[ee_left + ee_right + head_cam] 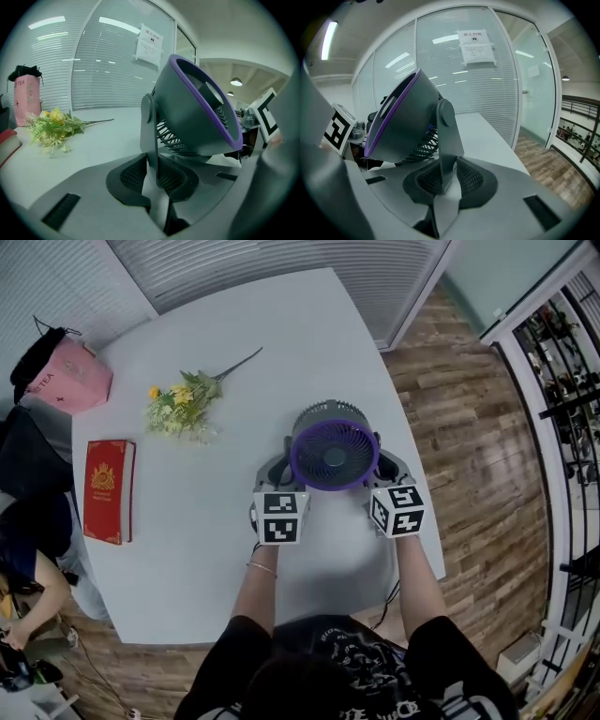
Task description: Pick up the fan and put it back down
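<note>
The fan point(335, 448) sits between the two grippers above the near part of the white table point(206, 540), head tilted up. The left gripper point(152, 176) is clamped on its left upright point(149, 126) and the right gripper point(445, 180) on its right upright point(446, 140); I'd say the matched grip keeps it level. I can't tell whether its base touches the table. Flowers point(180, 407), a red book point(108, 489) and a pink bag point(70, 379) lie well apart; blinds behind glass point(478, 84) and a wood floor point(469, 409) surround it.
</note>
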